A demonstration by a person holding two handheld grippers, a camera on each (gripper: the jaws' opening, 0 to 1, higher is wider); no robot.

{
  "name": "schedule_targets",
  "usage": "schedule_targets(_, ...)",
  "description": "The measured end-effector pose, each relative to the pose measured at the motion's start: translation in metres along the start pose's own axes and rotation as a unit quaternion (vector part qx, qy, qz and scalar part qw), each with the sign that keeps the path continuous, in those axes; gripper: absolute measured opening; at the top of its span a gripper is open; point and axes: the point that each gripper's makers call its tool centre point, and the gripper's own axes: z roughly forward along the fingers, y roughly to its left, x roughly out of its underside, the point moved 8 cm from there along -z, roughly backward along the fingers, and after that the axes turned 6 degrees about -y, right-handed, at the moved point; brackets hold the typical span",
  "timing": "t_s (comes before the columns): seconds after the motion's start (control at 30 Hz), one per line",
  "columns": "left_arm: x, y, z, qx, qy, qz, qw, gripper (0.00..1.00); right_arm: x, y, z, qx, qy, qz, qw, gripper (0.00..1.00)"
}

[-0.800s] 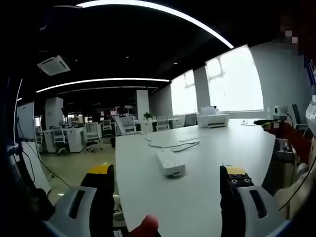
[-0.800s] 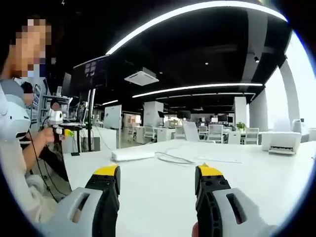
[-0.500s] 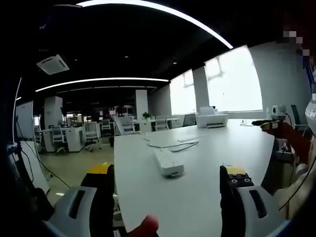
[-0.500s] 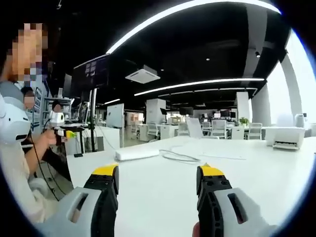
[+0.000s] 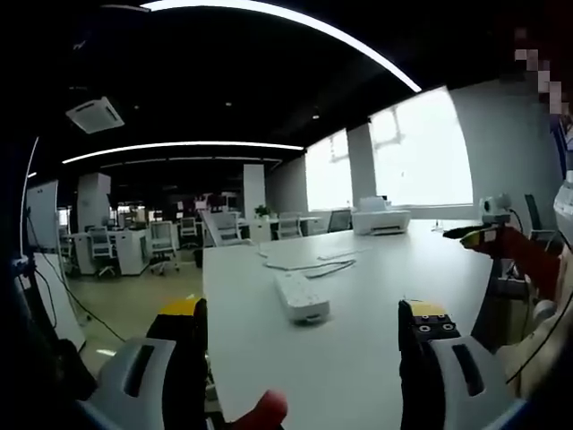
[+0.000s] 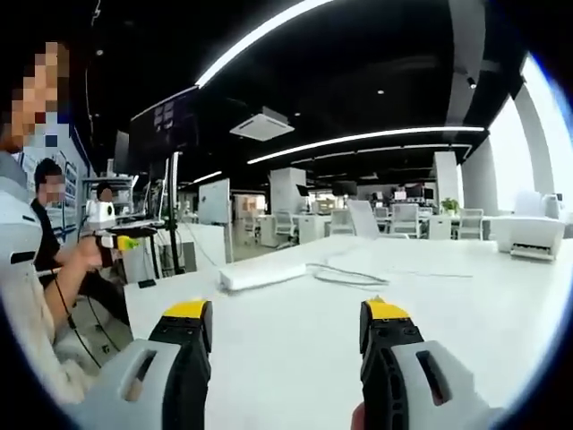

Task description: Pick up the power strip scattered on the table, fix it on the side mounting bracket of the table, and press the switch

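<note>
A white power strip (image 5: pixel 301 296) lies on the white table (image 5: pixel 358 349), ahead of my left gripper (image 5: pixel 304 336), which is open and holds nothing. Its cable (image 5: pixel 327 268) trails away toward the far end. In the right gripper view the same power strip (image 6: pixel 262 272) lies ahead and to the left, with its cable (image 6: pixel 345 277) curling to the right. My right gripper (image 6: pixel 286 345) is open over the bare tabletop (image 6: pixel 295 376), well short of the strip.
A white printer (image 5: pixel 380 218) stands at the table's far end, also seen as a printer (image 6: pixel 533 238) at right. The other gripper (image 5: pixel 483 231) shows at right, held by a hand. People (image 6: pixel 45 224) sit at left. Office desks and chairs fill the background.
Both views have shifted slightly as the hands moved; in the right gripper view the power strip now looks a little nearer and lower. Both grippers stay open.
</note>
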Motion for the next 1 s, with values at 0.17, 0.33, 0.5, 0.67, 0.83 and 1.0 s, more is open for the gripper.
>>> schedule_targets(0.17,-0.001,-0.001,0.001,0.003,-0.003,-0.002,1.0,0.91,0.006,0.016,0.023,-0.003,0.008,0.003,1.0,0.65)
schedule_targets(0.33,-0.001,-0.001,0.0,0.004,-0.005,-0.006,1.0,0.91,0.013,0.032,0.043,-0.017,0.011,0.004,0.9998,0.65)
schedule_targets(0.5,-0.002,0.004,-0.004,-0.003,-0.01,-0.013,0.9999,0.91,0.017,0.043,0.059,-0.017,0.013,-0.001,0.9998,0.66)
schedule_targets(0.67,-0.002,0.004,-0.005,-0.002,-0.01,-0.016,0.9998,0.9,0.022,0.052,0.076,-0.015,0.021,-0.012,0.9996,0.66)
schedule_targets(0.83,-0.002,0.004,-0.005,0.001,-0.011,-0.018,0.9998,0.9,0.023,0.059,0.089,-0.014,0.017,-0.003,0.9998,0.66)
schedule_targets(1.0,-0.003,0.006,-0.006,-0.001,-0.014,-0.022,0.9997,0.9,0.026,0.068,0.103,-0.004,0.018,0.006,0.9998,0.67)
